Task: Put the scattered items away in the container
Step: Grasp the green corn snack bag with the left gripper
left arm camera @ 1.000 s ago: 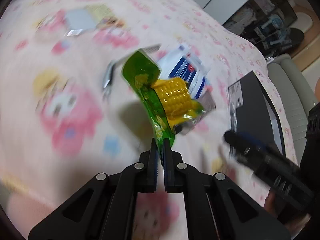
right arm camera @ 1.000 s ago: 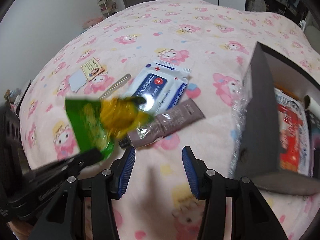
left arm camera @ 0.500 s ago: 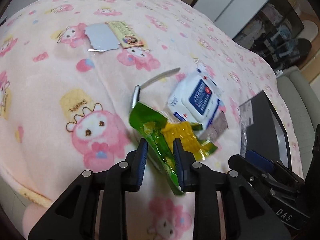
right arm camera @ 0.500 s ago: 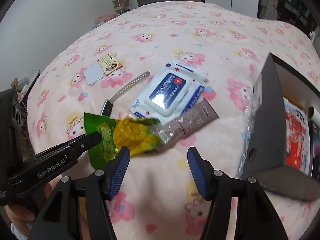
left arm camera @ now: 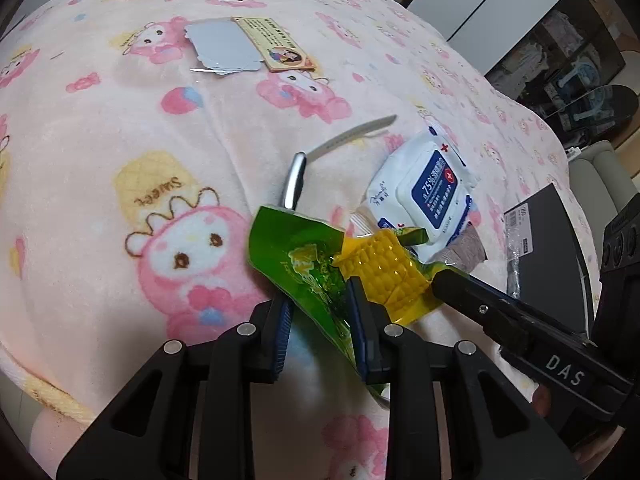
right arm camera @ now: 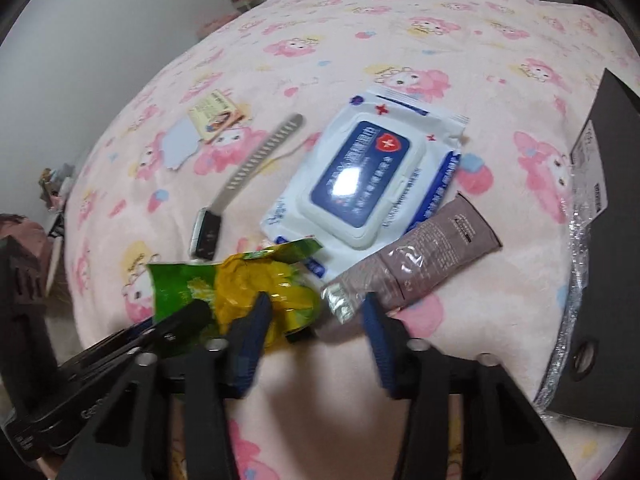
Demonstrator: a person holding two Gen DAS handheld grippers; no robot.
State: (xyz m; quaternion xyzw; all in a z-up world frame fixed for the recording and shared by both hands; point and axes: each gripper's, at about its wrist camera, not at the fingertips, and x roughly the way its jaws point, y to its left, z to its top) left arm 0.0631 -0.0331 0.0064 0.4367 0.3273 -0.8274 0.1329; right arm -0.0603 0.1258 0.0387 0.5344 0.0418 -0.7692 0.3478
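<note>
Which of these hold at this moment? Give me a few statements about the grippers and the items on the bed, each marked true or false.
1. The left gripper is open, with the corn packet lying between its fingers. True.
2. The wipes pack is inside the black box. False: the wipes pack lies on the pink blanket, outside the black box.
3. The right gripper is shut on the brown tube. False: the right gripper is open and grips nothing; the brown tube rests on the blanket.
4. A silver tool lies on the blanket beyond the corn packet. True.
</note>
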